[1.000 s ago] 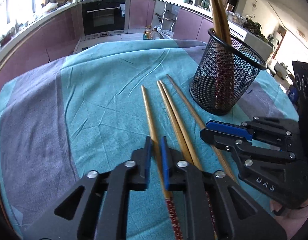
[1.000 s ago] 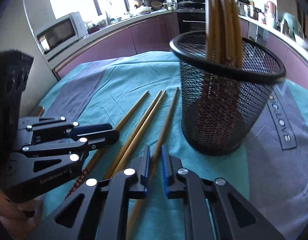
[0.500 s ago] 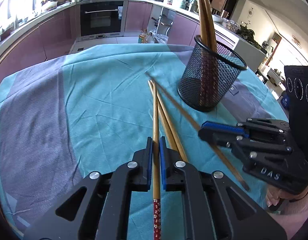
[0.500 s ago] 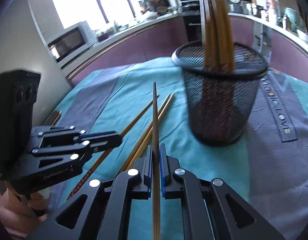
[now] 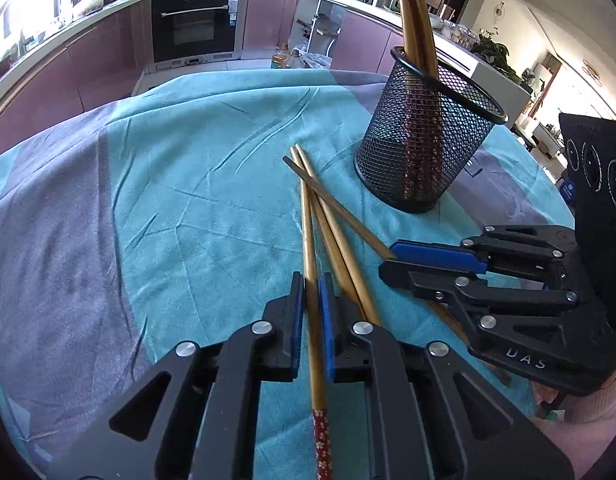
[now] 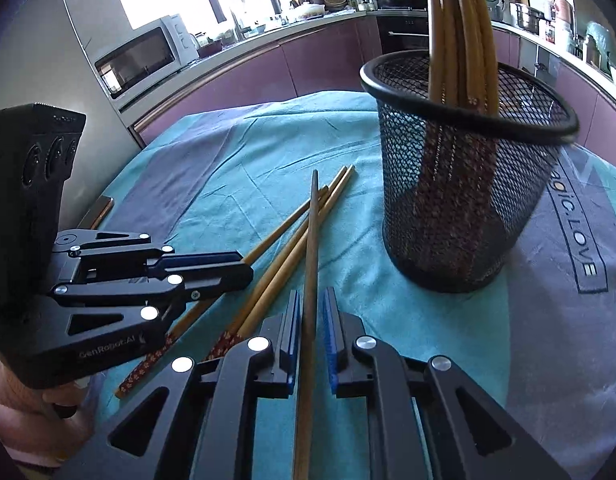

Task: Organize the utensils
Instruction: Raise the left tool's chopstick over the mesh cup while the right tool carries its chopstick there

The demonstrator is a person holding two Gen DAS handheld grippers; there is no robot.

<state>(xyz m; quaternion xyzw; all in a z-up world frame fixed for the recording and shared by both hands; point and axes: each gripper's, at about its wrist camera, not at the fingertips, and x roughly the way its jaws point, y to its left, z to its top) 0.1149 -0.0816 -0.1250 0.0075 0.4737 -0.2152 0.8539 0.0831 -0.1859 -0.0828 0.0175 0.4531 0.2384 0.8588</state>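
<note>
A black mesh cup (image 5: pixel 424 140) stands on the teal cloth and holds several wooden chopsticks (image 5: pixel 416 16); it also shows in the right wrist view (image 6: pixel 464 184). My left gripper (image 5: pixel 311 280) is shut on a chopstick with a red patterned end (image 5: pixel 308 240). My right gripper (image 6: pixel 310 296) is shut on a darker chopstick (image 6: pixel 312 232), tip raised toward the cup. Two more chopsticks (image 6: pixel 283 264) lie on the cloth between the grippers. Each gripper shows in the other's view: the right (image 5: pixel 400 264), the left (image 6: pixel 227 268).
The teal and grey cloth (image 5: pixel 167 200) covers a round table. Kitchen counters, an oven (image 5: pixel 195 24) and a microwave (image 6: pixel 139 60) stand beyond its far edge.
One second ago both grippers were slightly open around chopsticks on the cloth. They have since shut on them and lifted them. Since half a second ago both have come lower and nearer the cup.
</note>
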